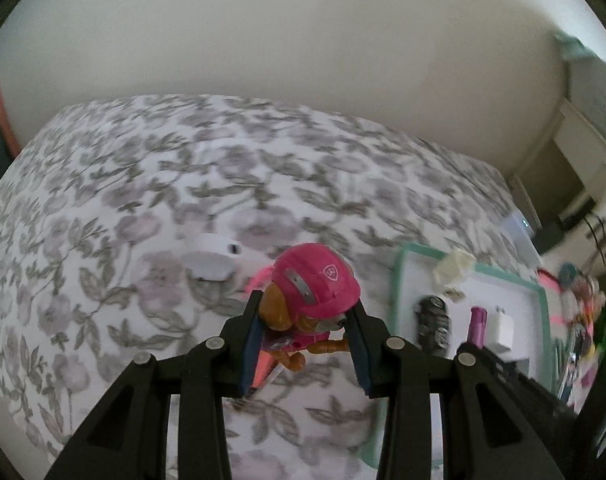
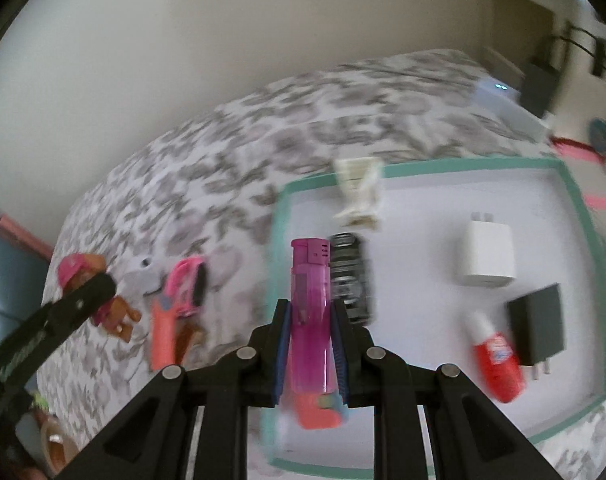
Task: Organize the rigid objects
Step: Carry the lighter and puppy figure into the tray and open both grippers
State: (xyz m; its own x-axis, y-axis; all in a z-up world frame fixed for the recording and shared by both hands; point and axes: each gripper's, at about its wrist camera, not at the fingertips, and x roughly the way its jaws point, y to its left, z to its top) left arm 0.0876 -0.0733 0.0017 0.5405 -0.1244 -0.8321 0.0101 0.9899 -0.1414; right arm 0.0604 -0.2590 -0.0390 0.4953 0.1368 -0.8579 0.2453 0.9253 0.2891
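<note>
You get soft, dim, even light; both fisheye views bend at dark rims, and motion blur smears the bedspread.

From the left wrist we look forward and down over the grey floral bedspread, left of the white teal-bordered board; from the right wrist we sit close above that board (both views share it).

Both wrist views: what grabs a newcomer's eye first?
The pink-helmeted toy pup, gripped in the left tongs above the floral bedspread. Next, the pink lighter clamped upright in the right tongs, over the left edge of the white, teal-bordered mat.
</note>
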